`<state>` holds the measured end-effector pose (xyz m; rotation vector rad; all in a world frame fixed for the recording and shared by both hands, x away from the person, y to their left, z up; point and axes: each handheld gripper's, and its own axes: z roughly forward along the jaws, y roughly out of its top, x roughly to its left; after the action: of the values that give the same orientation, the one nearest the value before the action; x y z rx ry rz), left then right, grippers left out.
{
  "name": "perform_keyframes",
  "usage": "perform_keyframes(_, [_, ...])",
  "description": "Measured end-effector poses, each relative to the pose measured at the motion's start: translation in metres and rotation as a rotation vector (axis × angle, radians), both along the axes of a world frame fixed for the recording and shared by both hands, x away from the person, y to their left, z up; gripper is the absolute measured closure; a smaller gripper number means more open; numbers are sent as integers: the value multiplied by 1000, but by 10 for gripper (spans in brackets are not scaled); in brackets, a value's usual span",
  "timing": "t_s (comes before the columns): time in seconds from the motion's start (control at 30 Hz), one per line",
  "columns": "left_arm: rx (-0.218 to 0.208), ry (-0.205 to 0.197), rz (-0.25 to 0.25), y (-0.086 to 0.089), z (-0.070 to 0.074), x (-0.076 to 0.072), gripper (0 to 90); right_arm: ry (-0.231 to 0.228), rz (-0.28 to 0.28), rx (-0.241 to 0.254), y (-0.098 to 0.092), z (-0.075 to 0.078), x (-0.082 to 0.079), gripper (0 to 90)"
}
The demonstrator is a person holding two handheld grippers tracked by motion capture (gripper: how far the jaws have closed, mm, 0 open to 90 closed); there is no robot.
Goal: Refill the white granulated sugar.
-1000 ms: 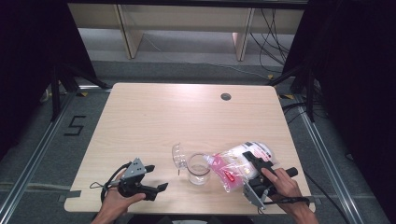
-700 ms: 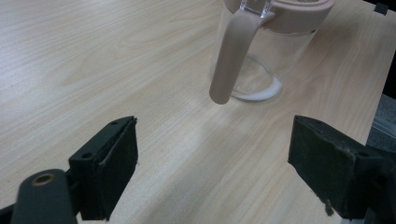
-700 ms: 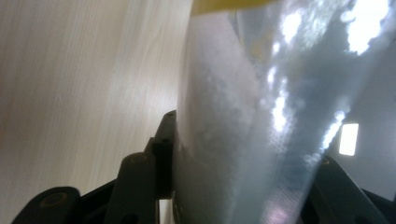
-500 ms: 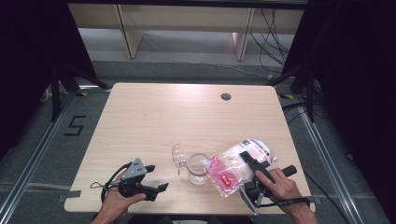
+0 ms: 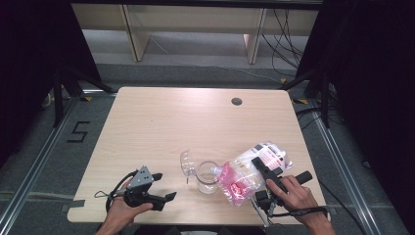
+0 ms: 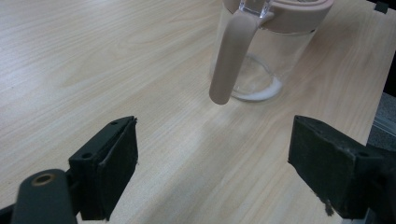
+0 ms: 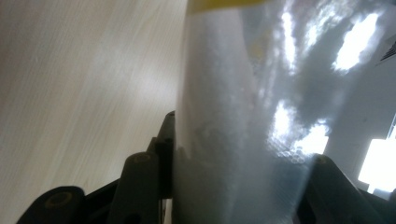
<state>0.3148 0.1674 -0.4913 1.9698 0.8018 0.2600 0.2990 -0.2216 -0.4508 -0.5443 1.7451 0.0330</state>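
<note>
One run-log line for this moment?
right gripper: shut on bag, tipped toward jar | left gripper: open, beside jar | lid: flipped open

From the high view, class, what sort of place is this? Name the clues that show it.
Probably a lab or recording studio, not a kitchen: black curtains flank a lone wooden table, loose cables run across the floor, and a taped number 5 marks the spot.

Overhead forward-down view; two close tool-mounted views
</note>
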Motion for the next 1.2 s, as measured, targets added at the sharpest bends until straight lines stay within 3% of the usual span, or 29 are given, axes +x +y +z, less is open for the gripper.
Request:
perform_keyframes(0.07, [13,1,8,0,1,-1,154,-7,1,-9,0,1,-1,595])
perform_keyframes(0.1, [1,-1,0,0,0,0,155,-26,20,-38,2,3,-1,596])
perform_keyframes(0.17, [1,-1,1,0,0,0,154,-22,-4,-33,2,3,-3,598])
perform_keyframes(0.23, [7,1,3,0,1,0,154,-42,23,-55,4,5,-3,602])
perform_keyframes(0.6, [15,-3,2,0,1,0,154,-61,12,-72,8,6,-6,613])
perform_keyframes(0.73, [7,6,0,0,0,0,154,-79,35,-112,10,7,-5,616])
perform_keyframes(0.77, [7,8,-1,0,0,0,154,-70,4,-83,8,5,-6,617])
perform_keyframes(0.9, [18,2,5,0,0,0,154,-76,3,-91,9,6,-6,619])
perform_keyframes(0.97, [21,5,9,0,1,0,154,-83,18,-113,11,7,-5,622])
perform_keyframes(1.0, [21,6,5,1,1,0,154,-90,27,-163,13,11,-4,622])
perform_keyframes(1.03, [21,6,5,1,1,0,154,-90,27,-163,13,11,-4,622])
perform_keyframes(1.07, [19,6,7,1,1,-1,154,-91,-8,-128,13,9,-7,624])
perform_keyframes(1.13, [29,-11,-9,1,1,1,154,-122,19,-176,14,12,-7,625])
perform_keyframes(1.2, [15,4,4,0,0,0,154,-123,22,-174,16,12,-7,628])
